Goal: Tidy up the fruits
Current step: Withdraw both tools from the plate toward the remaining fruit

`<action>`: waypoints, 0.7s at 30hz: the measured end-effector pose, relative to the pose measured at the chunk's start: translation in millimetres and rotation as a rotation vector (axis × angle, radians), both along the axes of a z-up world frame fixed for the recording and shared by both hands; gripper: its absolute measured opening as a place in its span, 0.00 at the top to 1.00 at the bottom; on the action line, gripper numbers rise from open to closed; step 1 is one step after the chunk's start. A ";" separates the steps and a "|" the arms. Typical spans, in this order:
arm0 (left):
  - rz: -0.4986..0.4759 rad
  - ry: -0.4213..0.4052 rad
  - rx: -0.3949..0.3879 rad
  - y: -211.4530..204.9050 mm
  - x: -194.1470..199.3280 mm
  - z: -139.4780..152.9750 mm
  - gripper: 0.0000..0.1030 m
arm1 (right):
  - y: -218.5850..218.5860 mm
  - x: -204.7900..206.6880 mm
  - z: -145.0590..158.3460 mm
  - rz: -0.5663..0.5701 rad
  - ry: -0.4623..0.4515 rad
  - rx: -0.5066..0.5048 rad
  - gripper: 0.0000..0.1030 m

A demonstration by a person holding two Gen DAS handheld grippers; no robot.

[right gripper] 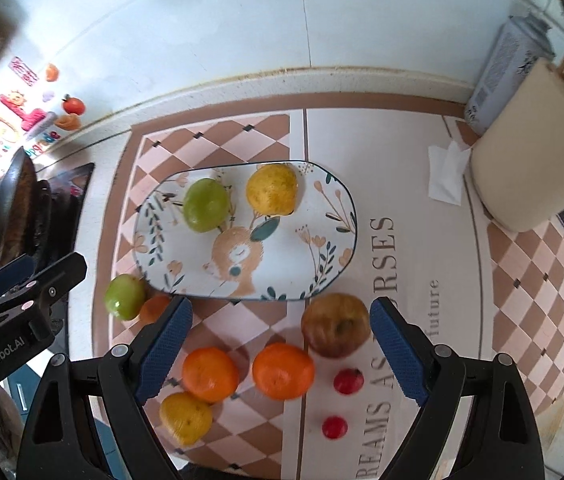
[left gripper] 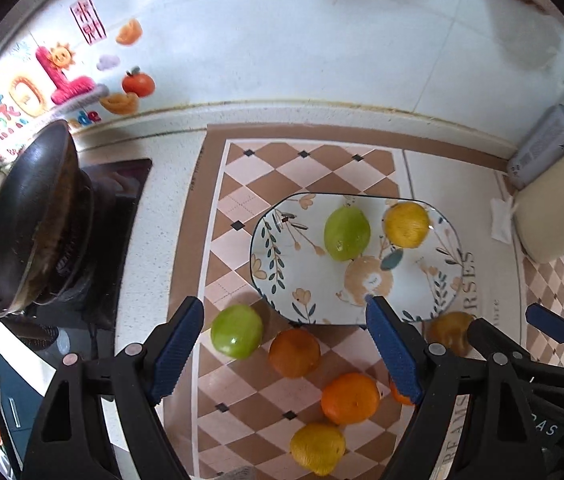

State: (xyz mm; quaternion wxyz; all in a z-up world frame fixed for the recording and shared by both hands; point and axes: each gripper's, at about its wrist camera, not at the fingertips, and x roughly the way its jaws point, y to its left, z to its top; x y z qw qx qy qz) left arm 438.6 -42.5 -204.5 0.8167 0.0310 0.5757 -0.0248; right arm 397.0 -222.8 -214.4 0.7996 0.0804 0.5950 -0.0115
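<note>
Green apple (left gripper: 236,331) lies loose on the mat just left of the plate (left gripper: 270,240), nearer the left gripper (left gripper: 285,348), whose jaws, like the right gripper's (right gripper: 281,347), are spread and empty.

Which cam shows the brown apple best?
Right wrist. The brown apple sits whole and unobstructed on the mat, just below the plate. In the left wrist view the apple is half hidden behind the left gripper's fingers.
</note>
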 end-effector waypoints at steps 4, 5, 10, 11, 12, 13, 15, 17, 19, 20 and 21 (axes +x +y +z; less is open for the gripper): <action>-0.019 -0.035 -0.001 -0.6 -18.0 20.0 0.20 | -3.2 -20.2 20.1 -0.011 -0.032 0.002 0.10; -0.021 -0.038 -0.007 -0.8 -22.0 23.7 0.20 | -4.2 -25.8 24.7 -0.014 -0.038 0.006 0.10; -0.031 -0.060 -0.027 0.3 -41.8 40.7 0.20 | -7.0 -50.9 46.5 -0.024 -0.073 0.011 0.10; -0.034 -0.063 -0.032 0.7 -45.6 43.4 0.20 | -7.3 -56.0 51.2 -0.026 -0.082 0.015 0.10; -0.034 -0.066 -0.040 1.4 -48.6 45.6 0.20 | -7.4 -58.9 53.5 -0.027 -0.085 0.021 0.10; -0.034 -0.069 -0.045 1.3 -51.3 47.8 0.20 | -8.0 -61.4 55.3 -0.028 -0.087 0.029 0.10; -0.039 -0.067 -0.056 1.0 -56.2 50.4 0.20 | -9.6 -66.2 56.6 -0.033 -0.090 0.039 0.10; -0.047 -0.063 -0.057 0.1 -60.3 50.1 0.20 | -14.0 -69.5 51.2 -0.045 -0.081 0.043 0.10; -0.054 -0.038 -0.039 -0.7 -61.3 41.3 0.12 | -21.2 -71.0 35.4 -0.066 -0.049 0.042 0.10; -0.056 -0.023 -0.031 -1.2 -61.9 34.8 0.08 | -25.8 -71.2 23.2 -0.077 -0.023 0.050 0.10; -0.059 -0.013 -0.025 -1.0 -62.8 27.9 0.07 | -31.6 -70.7 7.8 -0.091 0.005 0.070 0.10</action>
